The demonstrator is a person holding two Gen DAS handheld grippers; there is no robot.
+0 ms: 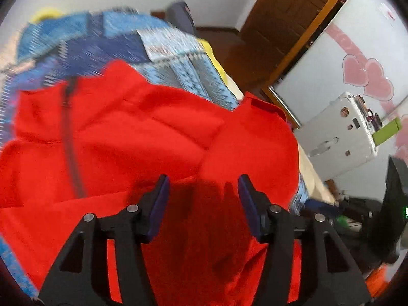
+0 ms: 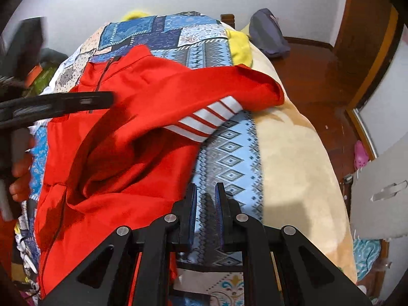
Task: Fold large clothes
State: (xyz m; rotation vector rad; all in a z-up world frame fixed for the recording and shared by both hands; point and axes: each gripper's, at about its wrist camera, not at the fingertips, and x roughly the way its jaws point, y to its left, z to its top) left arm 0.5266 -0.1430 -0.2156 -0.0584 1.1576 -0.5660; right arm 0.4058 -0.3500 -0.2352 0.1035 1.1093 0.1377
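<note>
Red zip-front track jacket with white sleeve stripes lies spread on the blue patchwork bedspread, mid-fold, one sleeve thrown across its body.
Left gripper hovers wide open and empty just above the red cloth; right gripper, jaws narrowly parted and empty, sits beside the jacket's edge. Next, likely: grip the striped sleeve or hem to fold.
</note>
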